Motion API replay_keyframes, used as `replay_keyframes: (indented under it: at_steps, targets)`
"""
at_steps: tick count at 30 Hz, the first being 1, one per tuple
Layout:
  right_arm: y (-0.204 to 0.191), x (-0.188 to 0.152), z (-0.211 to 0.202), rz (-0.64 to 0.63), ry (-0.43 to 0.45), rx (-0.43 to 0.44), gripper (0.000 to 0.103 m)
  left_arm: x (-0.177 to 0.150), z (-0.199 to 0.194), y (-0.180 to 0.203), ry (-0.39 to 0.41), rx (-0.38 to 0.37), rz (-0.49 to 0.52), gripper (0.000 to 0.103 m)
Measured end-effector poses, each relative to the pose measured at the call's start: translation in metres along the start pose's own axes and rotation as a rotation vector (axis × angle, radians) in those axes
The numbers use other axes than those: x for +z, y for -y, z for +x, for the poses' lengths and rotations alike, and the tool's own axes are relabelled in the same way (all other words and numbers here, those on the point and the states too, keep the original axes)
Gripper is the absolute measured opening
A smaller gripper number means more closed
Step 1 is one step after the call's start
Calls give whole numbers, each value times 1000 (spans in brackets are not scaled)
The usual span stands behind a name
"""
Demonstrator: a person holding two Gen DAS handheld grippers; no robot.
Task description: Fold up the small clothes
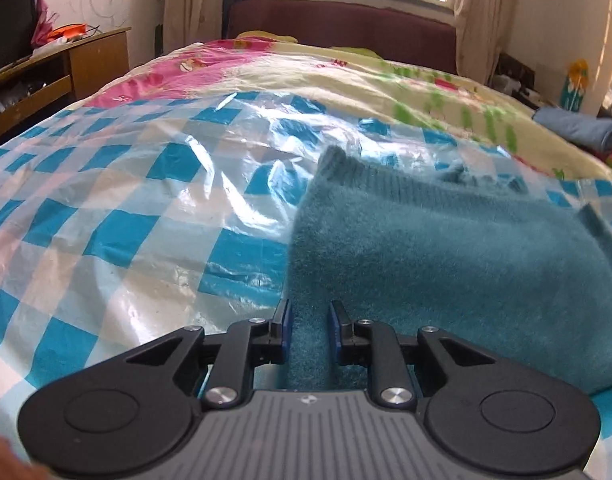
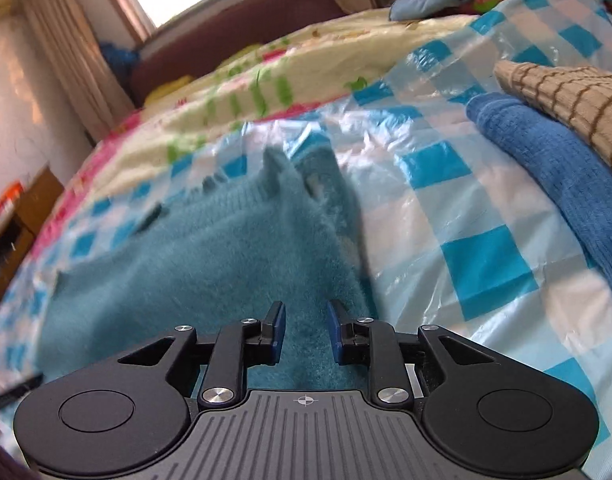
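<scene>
A fuzzy teal knitted garment (image 1: 446, 248) lies on the blue-and-white checked plastic sheet (image 1: 125, 208) on the bed. My left gripper (image 1: 310, 312) is at its near left edge, jaws partly apart with teal fabric between them; grip unclear. In the right wrist view the same teal garment (image 2: 209, 252) fills the centre-left. My right gripper (image 2: 306, 312) is at its near right edge, jaws also partly apart over fabric. The garment's ribbed hem points away toward the headboard.
A blue knitted garment (image 2: 546, 168) and a tan checked one (image 2: 574, 100) lie at the right. A floral quilt (image 1: 346, 76) covers the far bed before a maroon headboard (image 1: 346, 28). A wooden TV cabinet (image 1: 65, 68) stands left. A blue folded cloth (image 1: 578, 128) lies far right.
</scene>
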State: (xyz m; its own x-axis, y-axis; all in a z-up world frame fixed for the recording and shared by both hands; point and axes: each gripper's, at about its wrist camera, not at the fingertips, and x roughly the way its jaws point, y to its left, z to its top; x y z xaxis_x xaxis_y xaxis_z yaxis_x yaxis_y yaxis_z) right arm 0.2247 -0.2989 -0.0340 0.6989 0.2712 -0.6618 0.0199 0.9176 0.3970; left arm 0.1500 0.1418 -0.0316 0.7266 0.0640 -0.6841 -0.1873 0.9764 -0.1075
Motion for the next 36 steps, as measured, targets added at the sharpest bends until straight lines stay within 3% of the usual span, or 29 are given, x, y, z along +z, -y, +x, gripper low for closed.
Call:
replay_keyframes:
  at_steps: [2,6,11,21,27,33,36]
  targets:
    - [4,3,-7,18,28,18,24,4,-5,1,16,3,0,26]
    - [21,12,-5,49,38,22,44,13,-19,19,80,-5,51,26]
    - [47,18,20,131,-8,81,47,26,-12,65,88,-108,105,26]
    - [90,18,48,269,-143,317,49,36,33,146,28,-257,203,26]
    - [103,27,61,281,-216,390,50,31,50,160,-5,-263,202,26]
    - [102,27,83,371,-228,488,50,32,61,163,-26,-253,180,26]
    - [96,28,87,355,-224,509,53,32,60,165,-28,-244,193,26]
